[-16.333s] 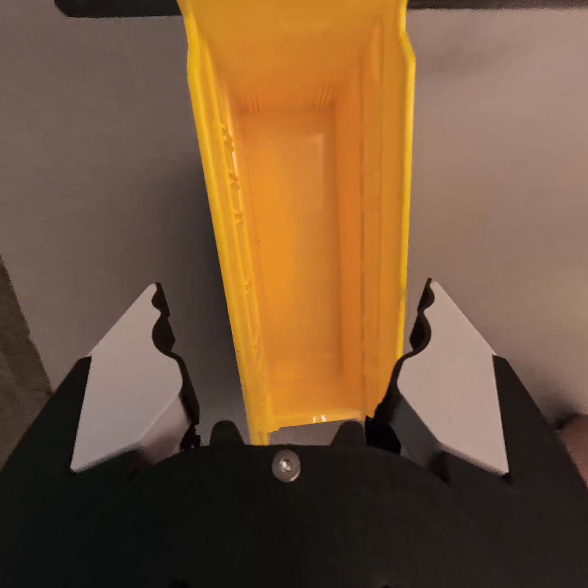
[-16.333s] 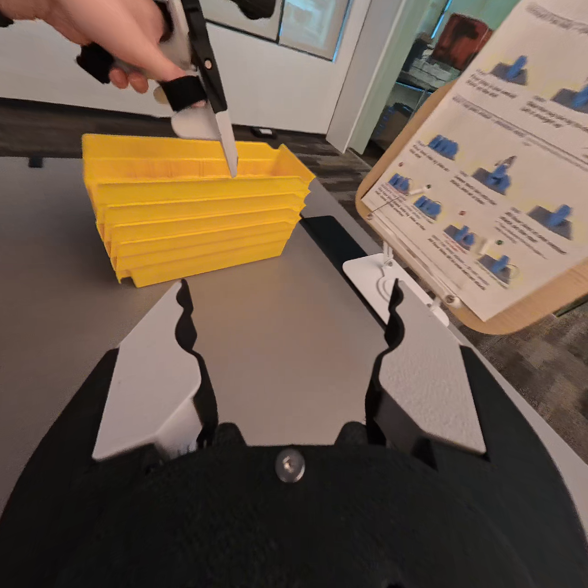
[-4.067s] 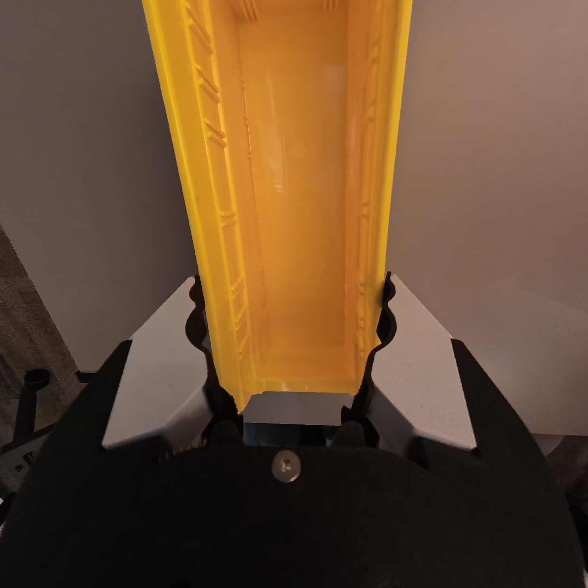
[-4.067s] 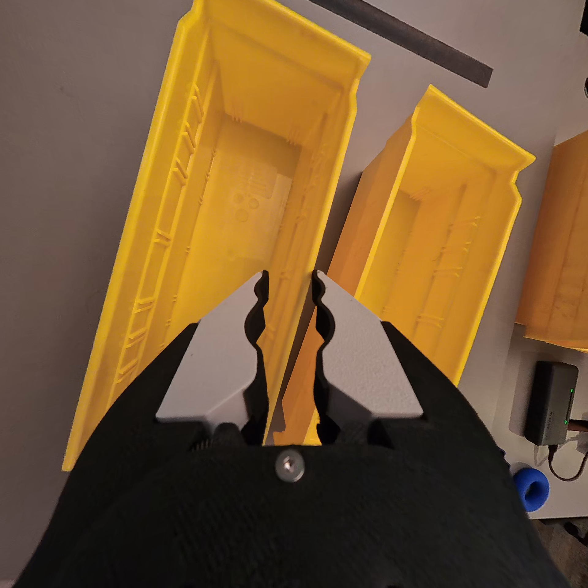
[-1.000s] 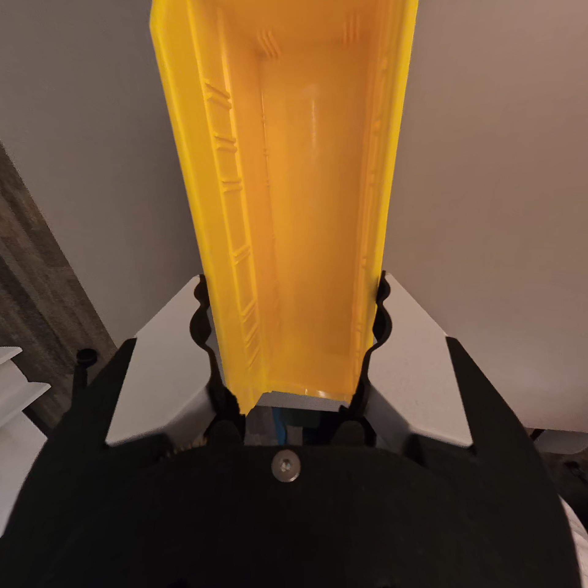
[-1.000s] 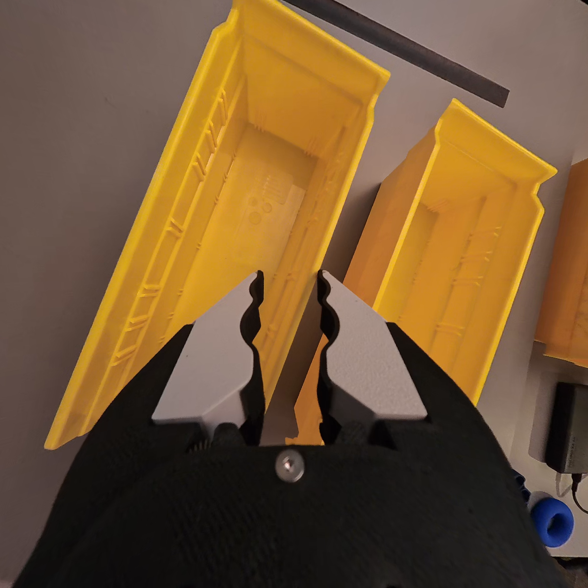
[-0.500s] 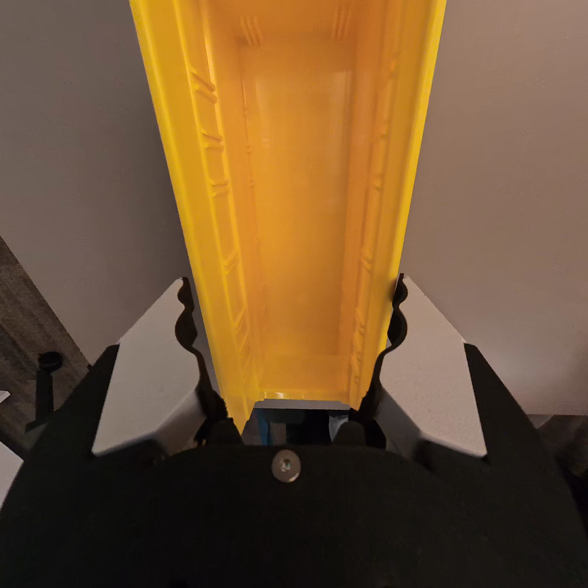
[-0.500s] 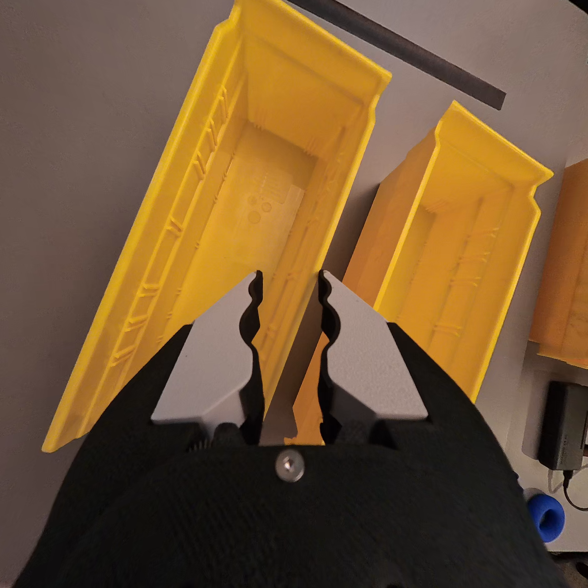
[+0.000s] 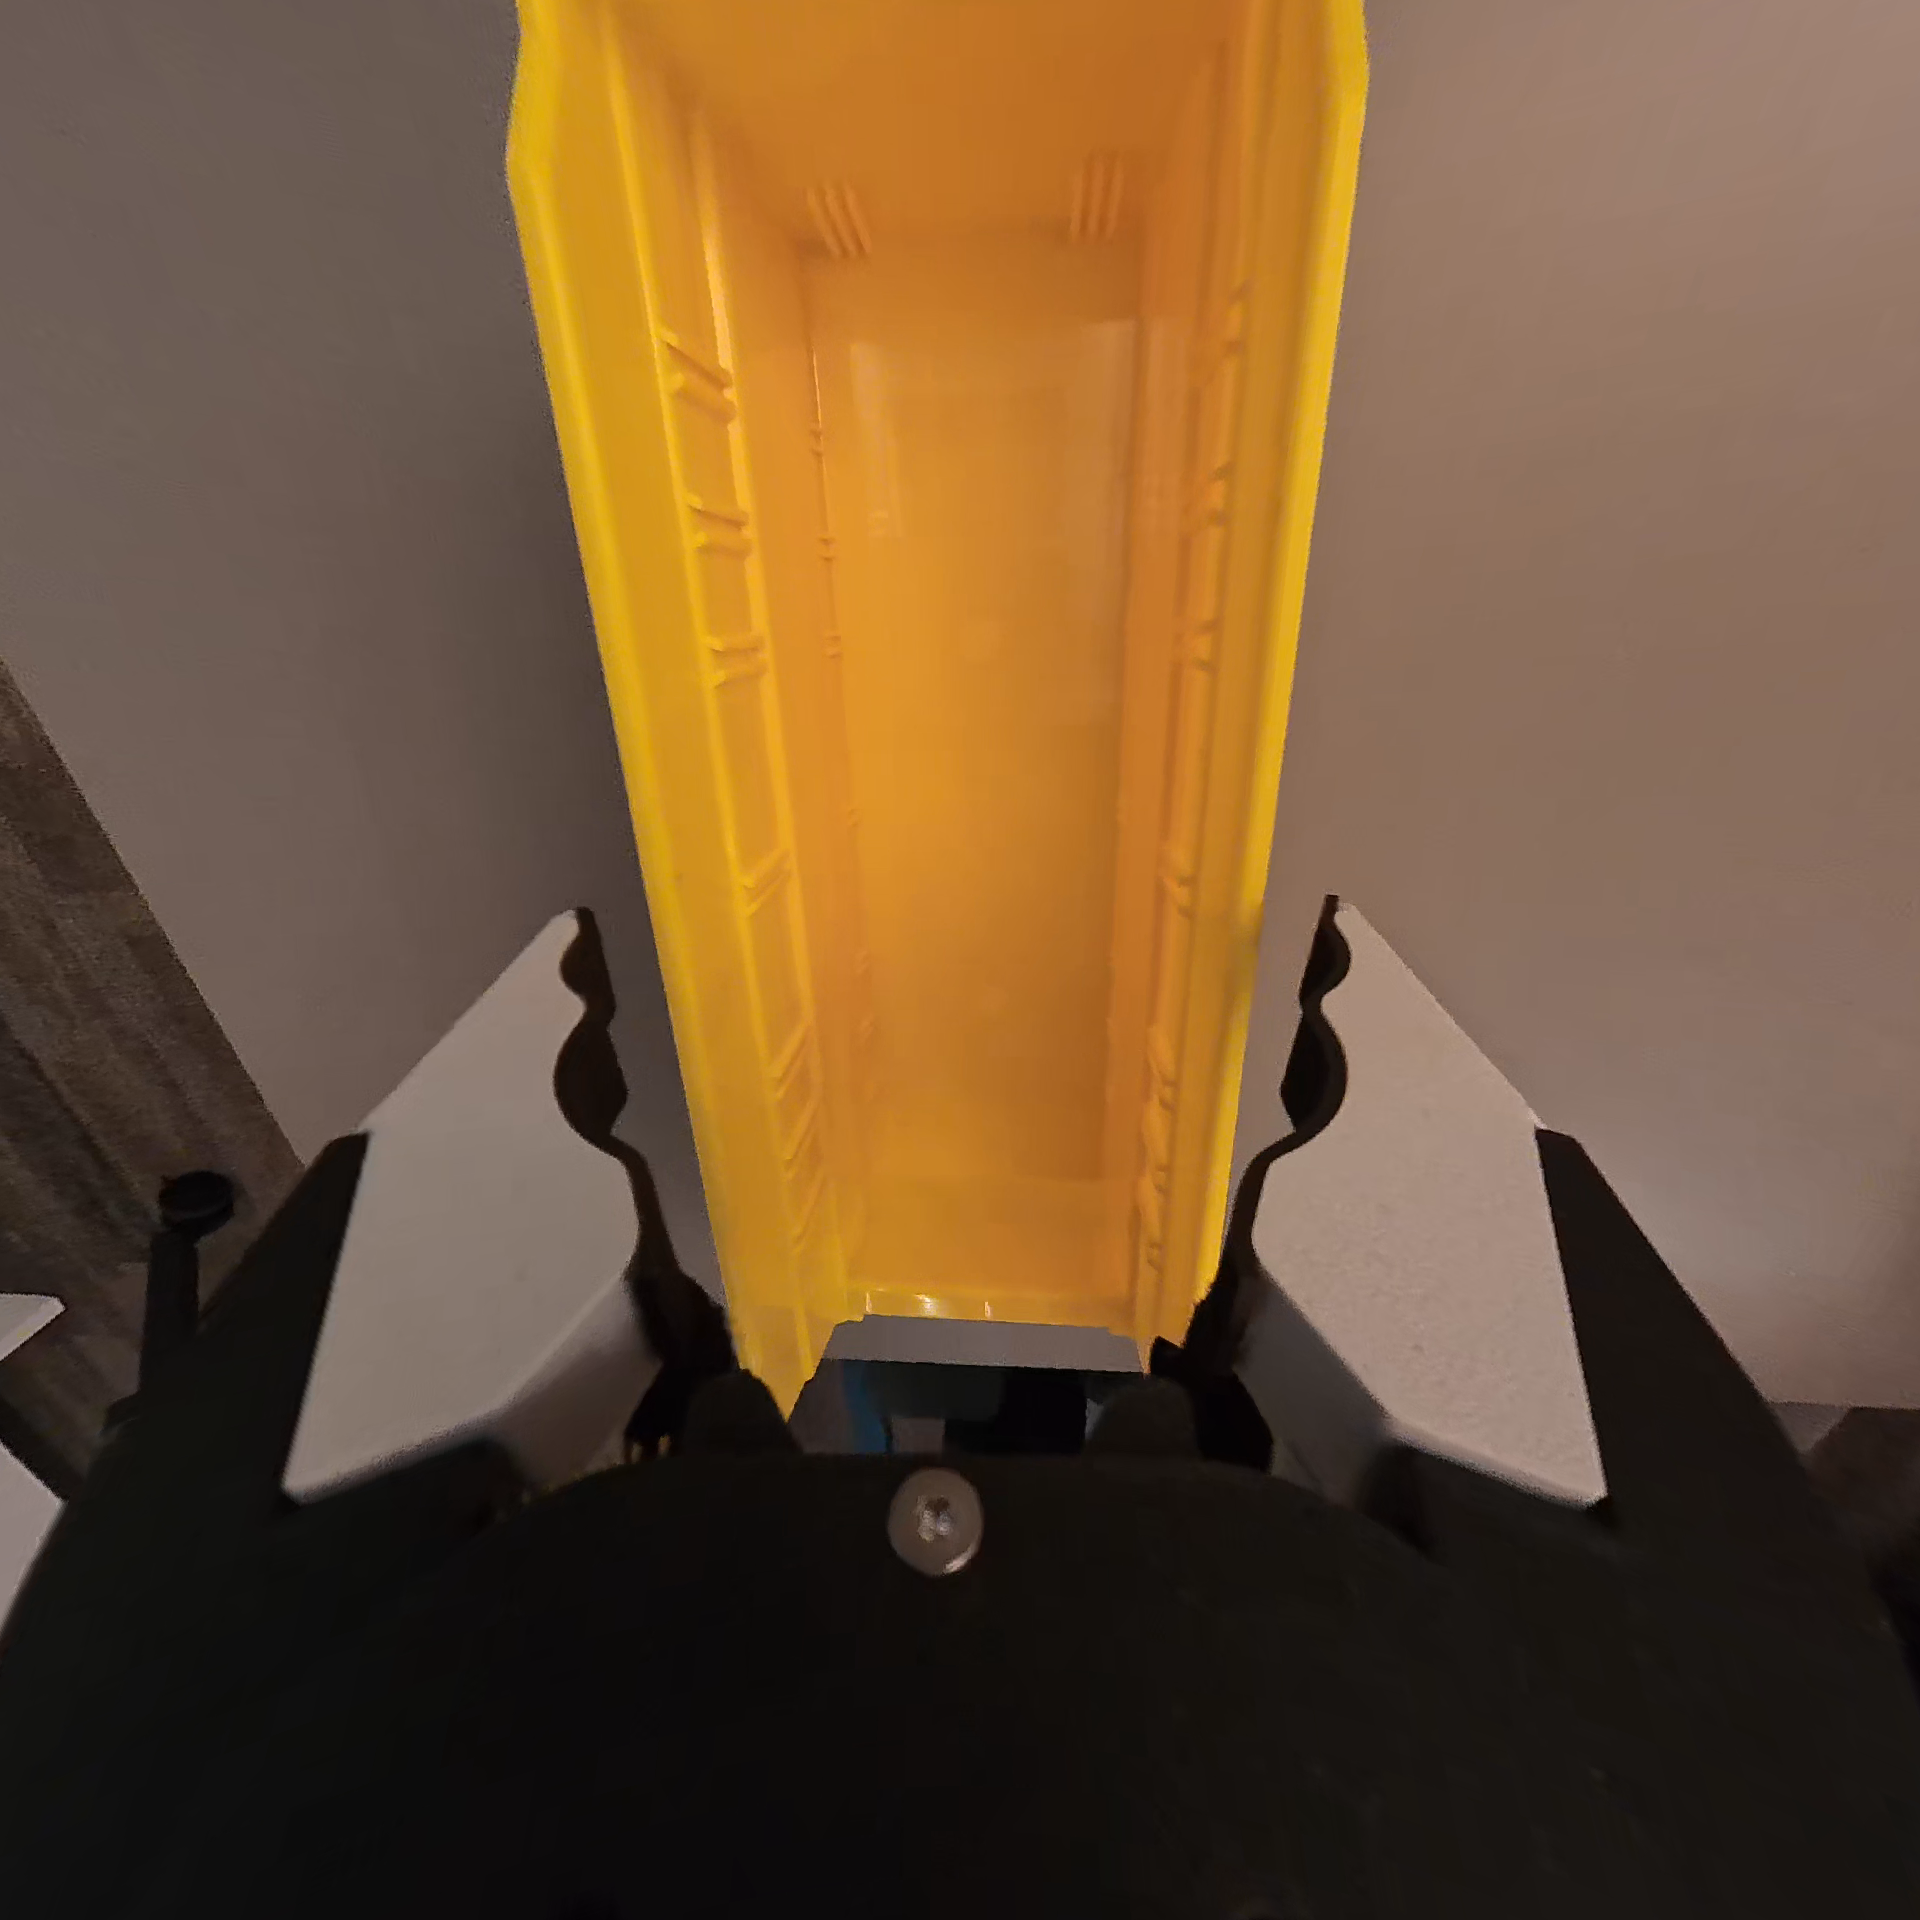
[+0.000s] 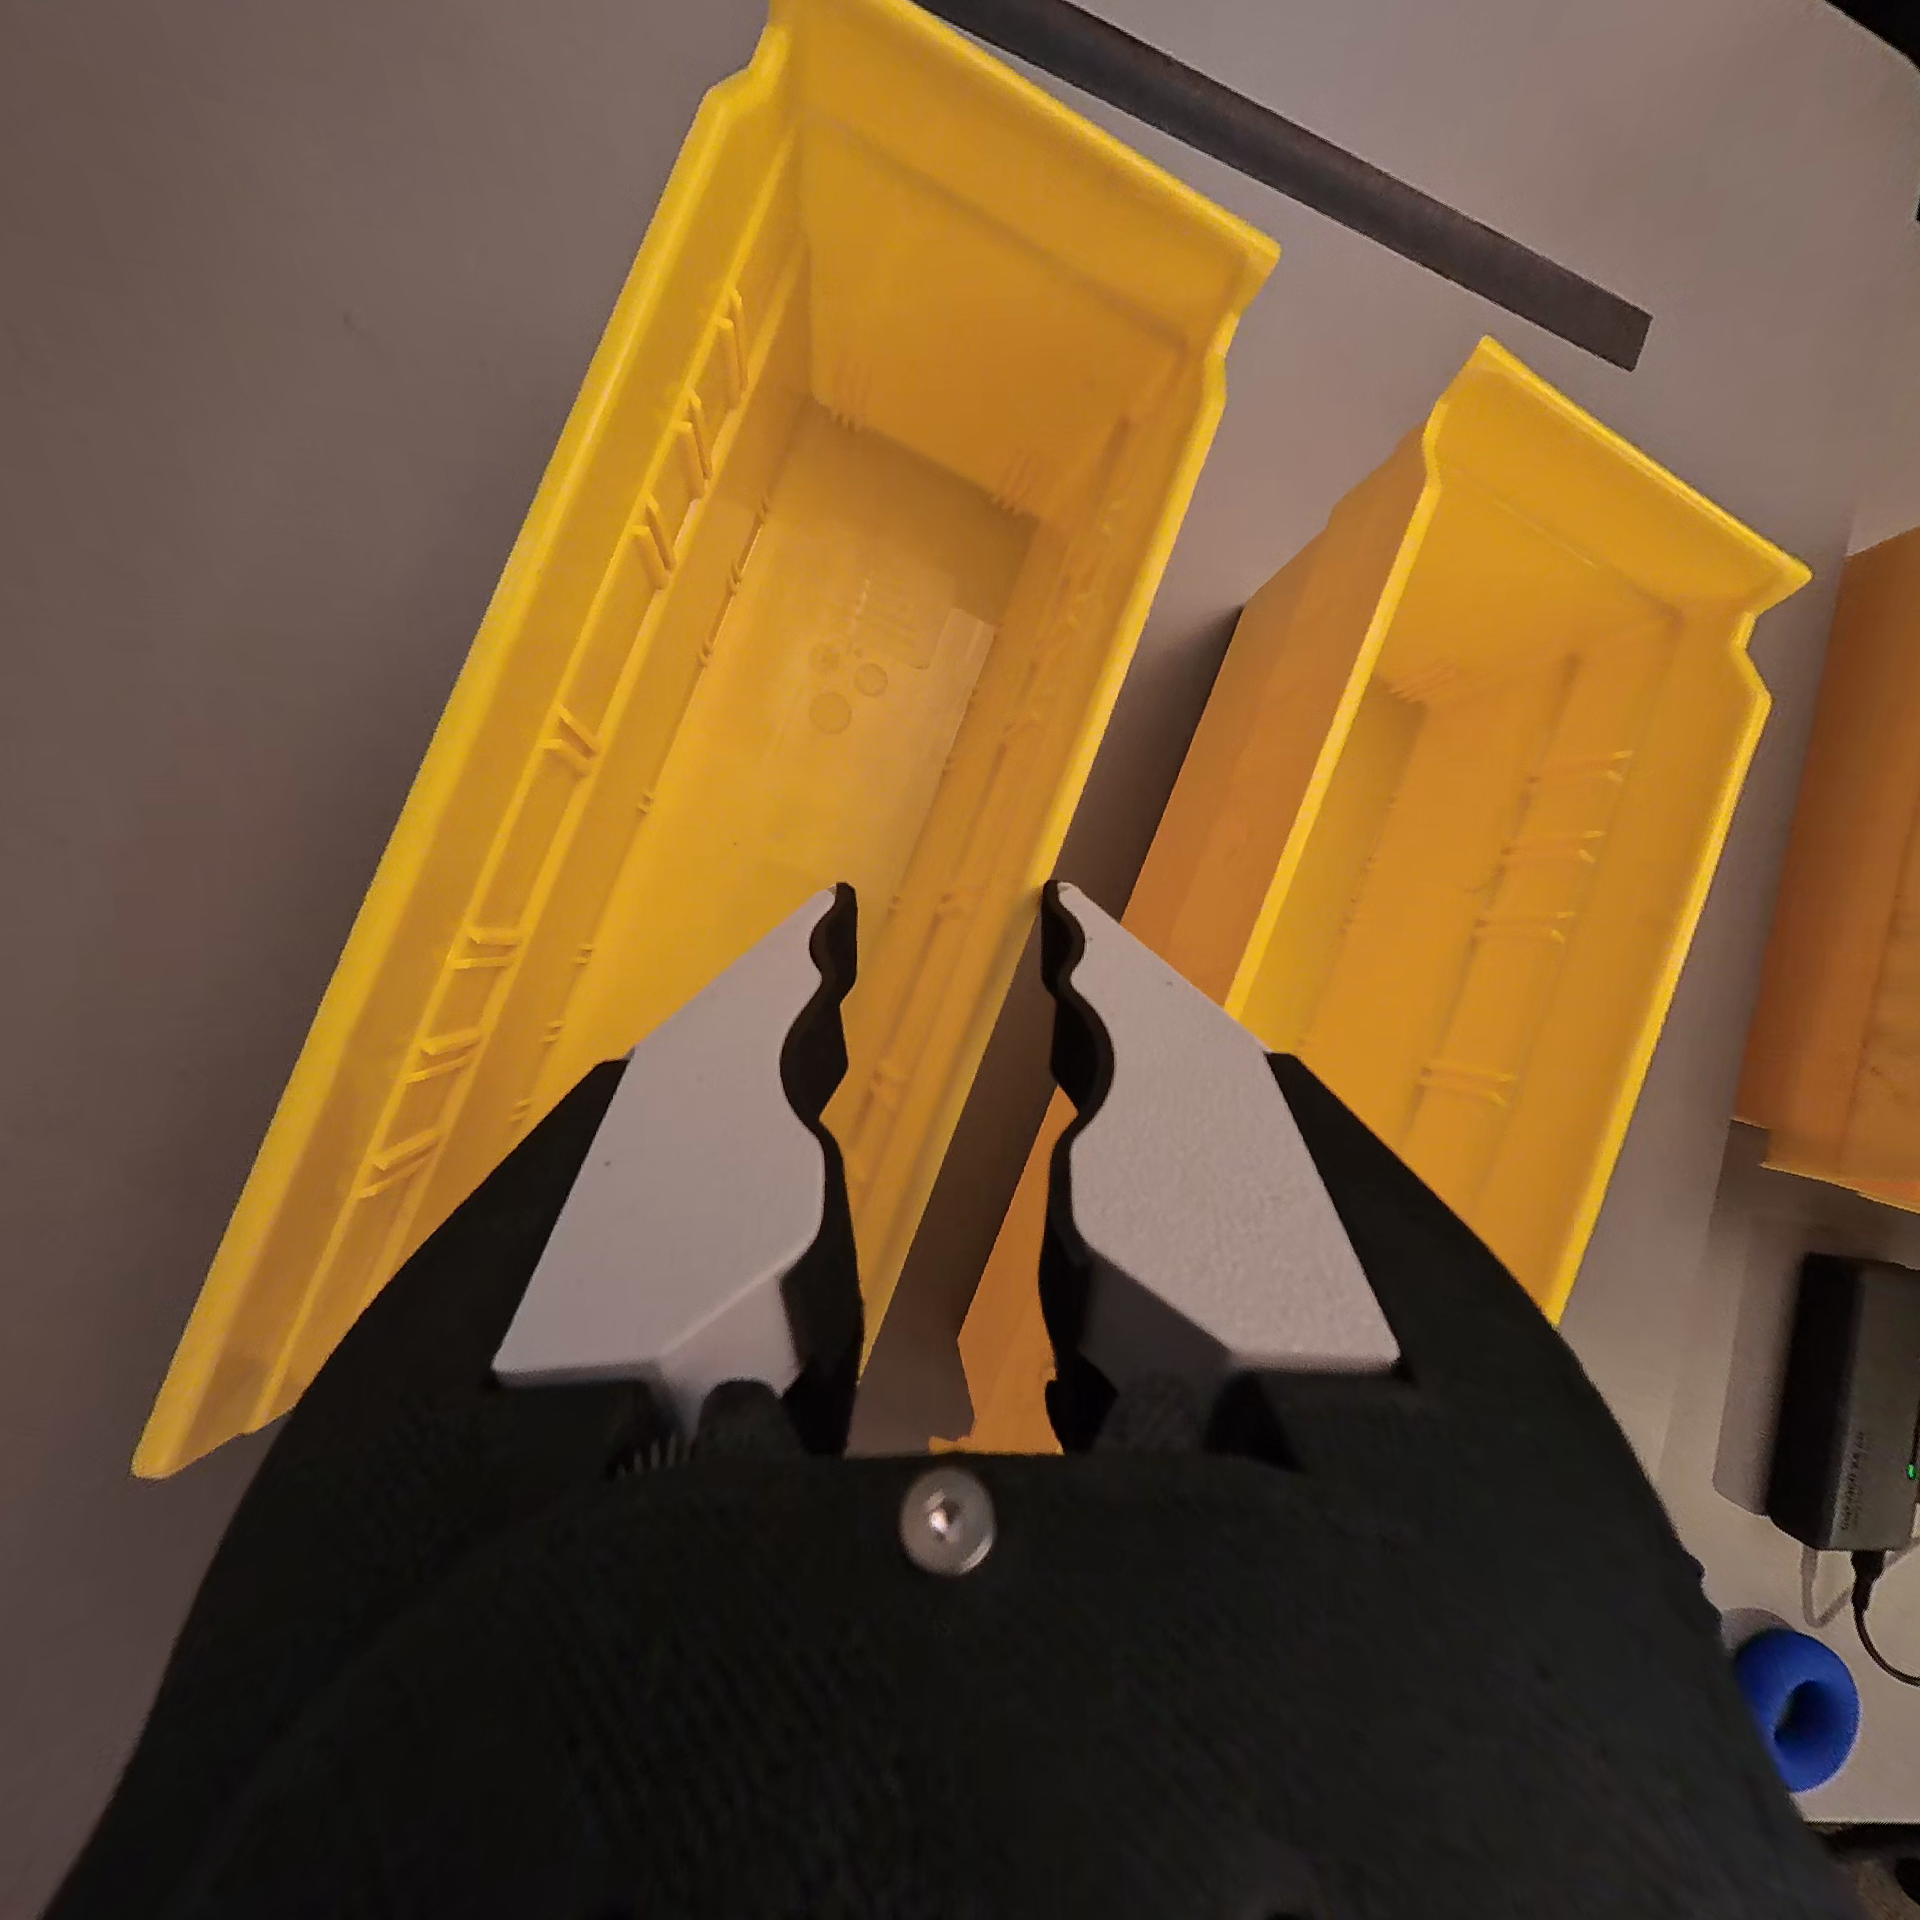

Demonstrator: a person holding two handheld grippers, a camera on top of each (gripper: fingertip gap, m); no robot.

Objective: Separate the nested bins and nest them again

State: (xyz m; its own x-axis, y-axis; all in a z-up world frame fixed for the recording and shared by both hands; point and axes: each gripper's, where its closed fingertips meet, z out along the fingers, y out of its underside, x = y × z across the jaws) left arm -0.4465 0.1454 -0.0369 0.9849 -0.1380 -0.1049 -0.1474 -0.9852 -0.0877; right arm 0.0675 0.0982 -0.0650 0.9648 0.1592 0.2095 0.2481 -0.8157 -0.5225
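though embossed marks dot one yellow bin's (image 10: 727, 727) floor, none is legible.

Dim, warm indoor light is falling on both views, leaving the grey tabletop (image 10: 260, 468) dull and brownish. The yellow bin (image 9: 977, 727) is looking soft and slightly blurred, with a faint sheen on its floor. Wide-angle distortion is bending the edges, and narrow shadows are darkening the gap between the bins (image 10: 1174, 727).
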